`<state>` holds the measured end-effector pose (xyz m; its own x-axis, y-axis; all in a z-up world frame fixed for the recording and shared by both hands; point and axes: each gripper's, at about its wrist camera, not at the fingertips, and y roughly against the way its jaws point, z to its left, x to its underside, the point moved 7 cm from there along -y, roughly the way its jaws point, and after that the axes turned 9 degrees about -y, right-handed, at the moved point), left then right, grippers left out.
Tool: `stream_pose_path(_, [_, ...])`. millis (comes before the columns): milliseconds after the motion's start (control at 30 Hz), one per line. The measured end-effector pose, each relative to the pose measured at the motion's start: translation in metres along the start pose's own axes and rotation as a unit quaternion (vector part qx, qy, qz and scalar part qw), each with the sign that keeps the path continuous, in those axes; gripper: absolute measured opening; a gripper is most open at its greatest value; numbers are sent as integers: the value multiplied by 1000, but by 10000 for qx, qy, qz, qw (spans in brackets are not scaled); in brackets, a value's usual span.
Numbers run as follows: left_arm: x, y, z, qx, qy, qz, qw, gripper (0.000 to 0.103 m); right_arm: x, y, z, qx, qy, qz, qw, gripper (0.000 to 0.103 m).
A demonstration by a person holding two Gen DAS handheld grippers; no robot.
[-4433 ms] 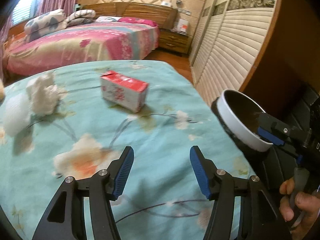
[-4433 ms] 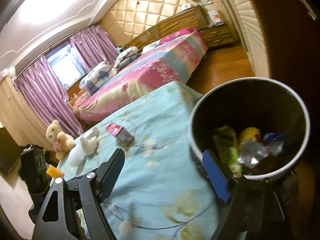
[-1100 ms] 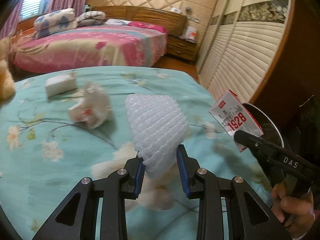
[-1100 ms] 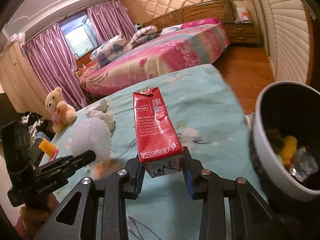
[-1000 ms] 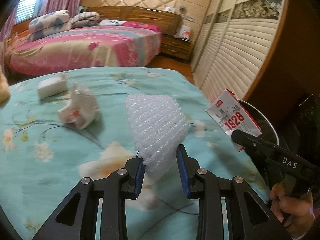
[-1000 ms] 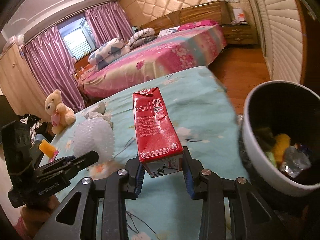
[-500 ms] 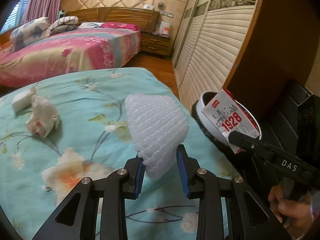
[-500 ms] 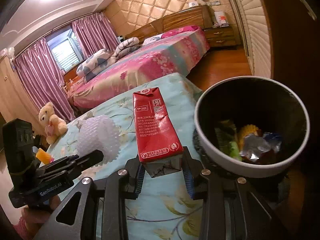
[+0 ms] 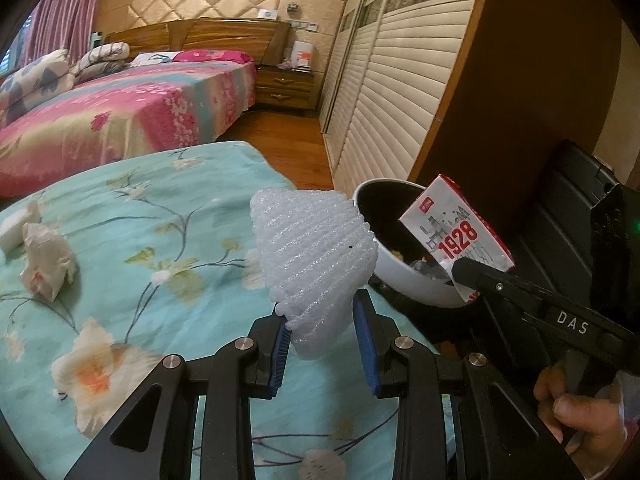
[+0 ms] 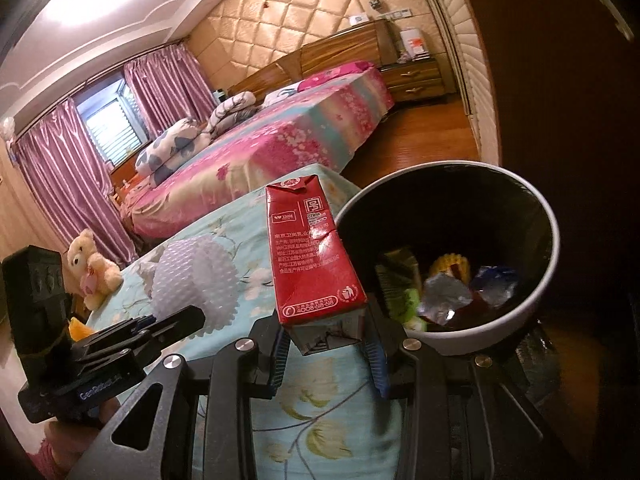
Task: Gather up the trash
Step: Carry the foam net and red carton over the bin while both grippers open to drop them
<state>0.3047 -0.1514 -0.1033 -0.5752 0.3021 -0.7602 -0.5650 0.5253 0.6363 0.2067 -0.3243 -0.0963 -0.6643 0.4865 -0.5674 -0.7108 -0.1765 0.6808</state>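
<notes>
Tissue wad [image 9: 47, 266] lying far left on the floral-covered worktop [image 9: 132, 248], uncollected, with a white block [image 9: 14, 226] just beyond it. Nearer centre, left hand-held gripper [image 9: 320, 344] clamped on the narrow end of a white foam net [image 9: 316, 252], held clear above the cloth. Further right, right hand-held gripper [image 10: 326, 344] pinched around the base of a red milk carton [image 10: 312, 252], upright, just beside the white rim of the trash bin [image 10: 550, 216], already part full. Best handled by carrying the carton fully over the opening before loosening the grip, tipping it inward, keeping clear of the rim; likewise the springy foam, likely to bounce out if dropped from high.
</notes>
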Motion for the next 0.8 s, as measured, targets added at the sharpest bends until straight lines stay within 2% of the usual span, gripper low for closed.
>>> stream_pose_path(800, [-23, -34, -38, 239, -344, 14, 9991, 29, -10, 21, -50, 350, -310, -212, 9987, 34])
